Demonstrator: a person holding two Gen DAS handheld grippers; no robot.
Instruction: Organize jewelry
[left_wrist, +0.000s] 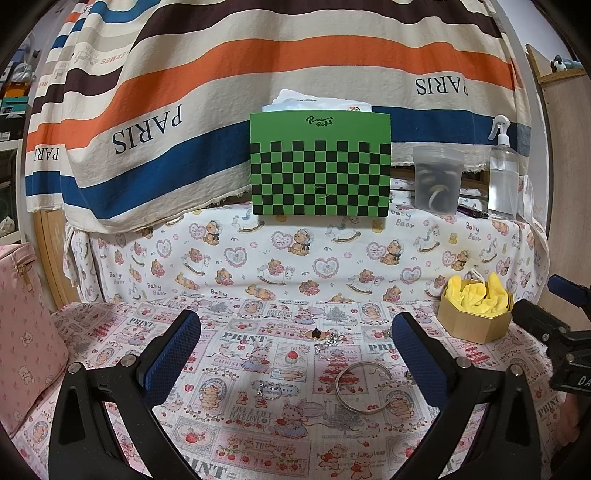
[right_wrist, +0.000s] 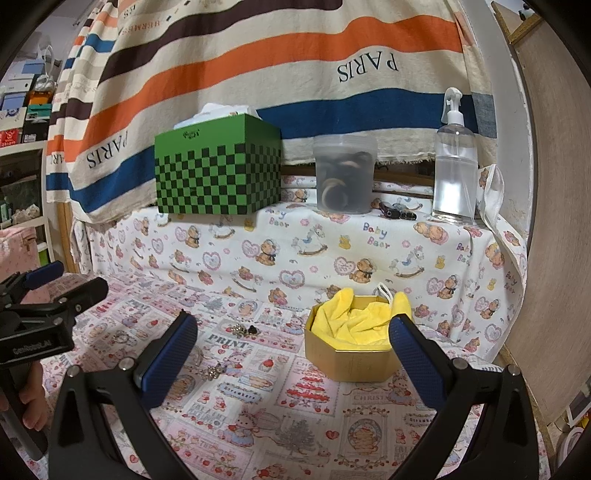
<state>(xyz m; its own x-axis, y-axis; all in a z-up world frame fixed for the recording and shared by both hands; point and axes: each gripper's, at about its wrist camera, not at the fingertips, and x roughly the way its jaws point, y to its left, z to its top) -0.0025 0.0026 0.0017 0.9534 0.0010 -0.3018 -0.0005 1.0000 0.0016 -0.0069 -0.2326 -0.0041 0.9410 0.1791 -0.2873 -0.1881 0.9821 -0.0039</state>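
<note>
Jewelry lies loose on the printed cloth (left_wrist: 236, 435) in the lower half of the left wrist view. A silver bangle (left_wrist: 364, 387) lies flat at lower centre right, an open band whose gap faces the upper right of the frame. A small ring (left_wrist: 270, 391) lies flat to its left, apart from it. A dark-stoned piece (left_wrist: 316, 333) and a sparkling cluster (left_wrist: 330, 341) sit higher, at frame centre.

The left gripper (left_wrist: 295, 354) hangs above the cloth with its blue pads spread wide, nothing between them; bangle and ring lie between the two in the frame.

The right gripper (right_wrist: 293, 362) is likewise spread wide and empty. Its right finger overlaps the gold octagonal box (right_wrist: 351, 360), which stands open at centre right, lined with crumpled yellow cloth (right_wrist: 354, 321).

A green checkered box (right_wrist: 218, 173) stands on the raised ledge at upper centre.
</note>
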